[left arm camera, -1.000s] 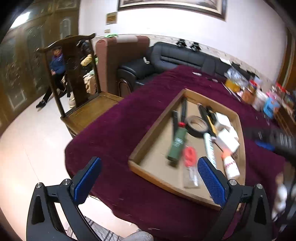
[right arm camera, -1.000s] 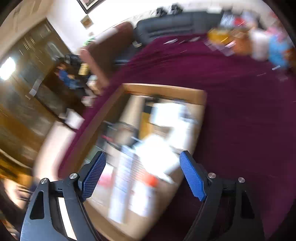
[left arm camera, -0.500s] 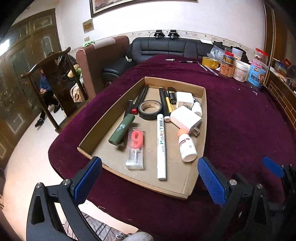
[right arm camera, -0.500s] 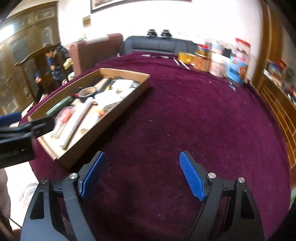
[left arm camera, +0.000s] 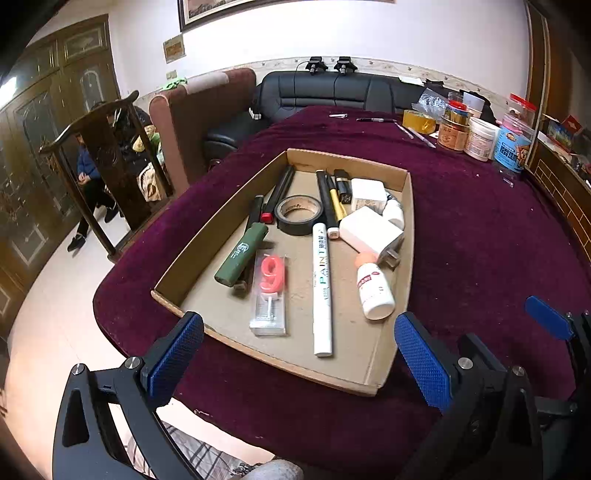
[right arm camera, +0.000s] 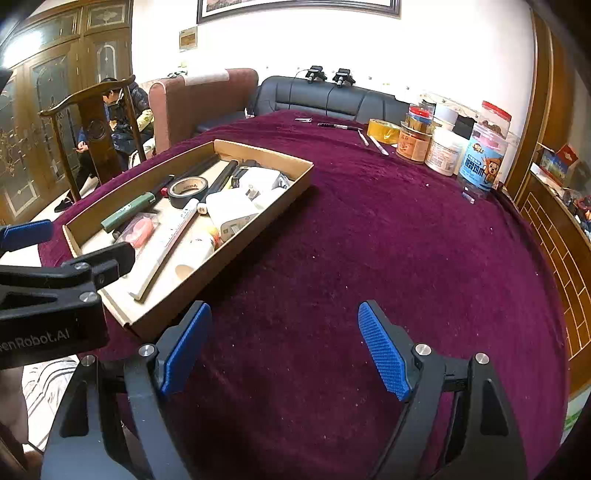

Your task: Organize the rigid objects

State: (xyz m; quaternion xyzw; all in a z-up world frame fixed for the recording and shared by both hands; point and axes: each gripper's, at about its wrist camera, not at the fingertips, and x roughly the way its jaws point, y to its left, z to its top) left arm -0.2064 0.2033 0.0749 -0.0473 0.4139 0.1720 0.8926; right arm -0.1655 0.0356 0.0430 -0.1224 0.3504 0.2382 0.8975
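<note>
Left black gripper w/ blue pads [left arm camera: 295,354] tilts down over the shallow brown cardboard tray [left arm camera: 408,236] of pens, tape & bottles on the maroon cloth, jaws apart, empty. Right gripper [right arm camera: 284,354] beside it over bare cloth, also wide, empty.

Far ahead of the hand-held gripper, a black sofa [left arm camera: 332,88] runs along the white wall, a brown armchair [left arm camera: 199,110] at its left. A carved wooden chair [left arm camera: 107,155] stands farther left, with a seated person [left arm camera: 88,177] behind it.

Home living room, black leather sofa [left arm camera: 332,92], carved wooden chair [left arm camera: 99,155], framed picture [right arm camera: 295,7], velvet-covered table [right arm camera: 369,240]
</note>
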